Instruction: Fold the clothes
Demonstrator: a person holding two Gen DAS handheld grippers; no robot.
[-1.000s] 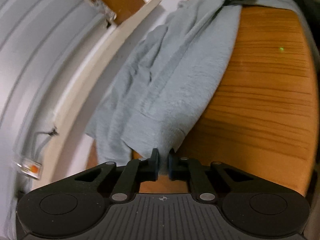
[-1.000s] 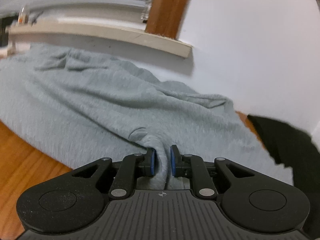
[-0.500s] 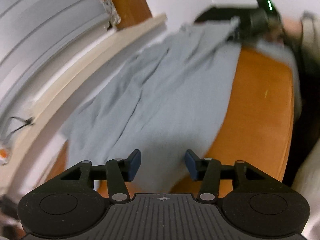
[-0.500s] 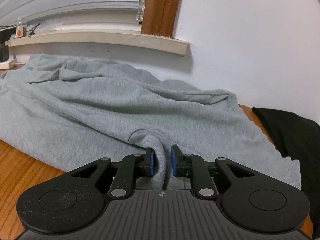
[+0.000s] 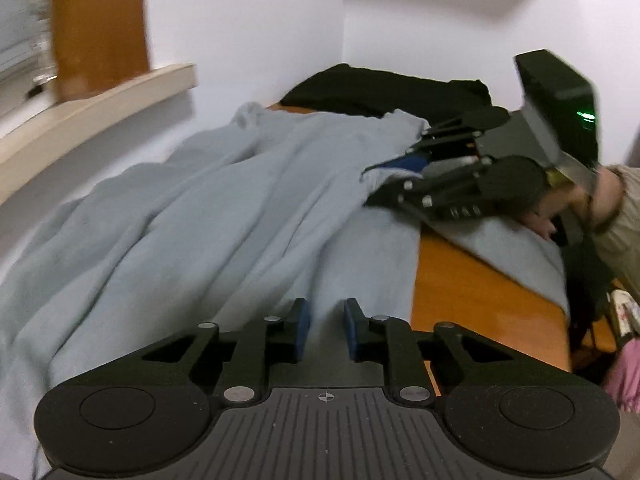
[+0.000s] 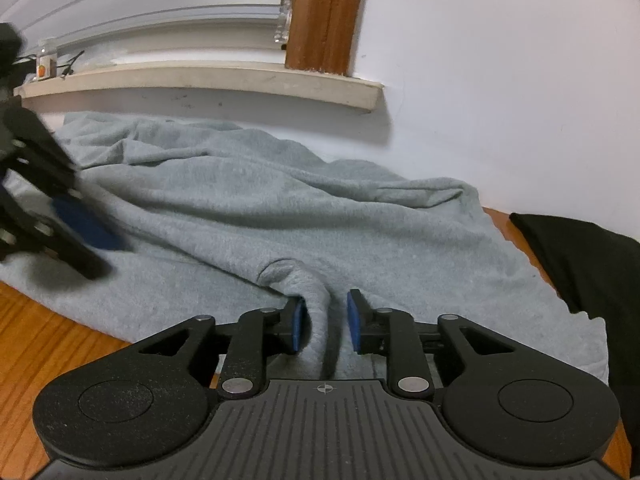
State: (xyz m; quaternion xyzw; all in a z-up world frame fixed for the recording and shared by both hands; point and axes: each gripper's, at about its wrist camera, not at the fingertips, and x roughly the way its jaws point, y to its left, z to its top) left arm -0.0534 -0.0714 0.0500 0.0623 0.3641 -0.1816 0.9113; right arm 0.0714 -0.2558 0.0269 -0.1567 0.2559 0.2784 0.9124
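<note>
A light grey garment (image 5: 224,216) lies rumpled along the wall on a wooden table (image 5: 480,300). My left gripper (image 5: 326,320) hovers low over its near part, its jaws closing with grey cloth showing between the pads and no clear pinch. In the right wrist view this gripper (image 6: 108,258) is a blur at the left, over the garment (image 6: 320,200). My right gripper (image 6: 325,320) sits at the garment's front edge, its jaws opening. A raised fold stands between the pads, touching the left one and apart from the right. From the left wrist view, the right gripper (image 5: 396,178) lies at the garment's far corner.
A black garment (image 5: 384,88) lies in the table's far corner against the wall, also at the right (image 6: 592,264). A window sill (image 6: 200,80) with a small jar (image 6: 47,64) runs above the table. A person's hand (image 5: 600,196) holds the right gripper.
The left gripper let go of the garment's edge, opened wide, swung across toward the right gripper and narrowed again over the cloth. The right gripper stayed put and its jaws spread slightly off the fold.
</note>
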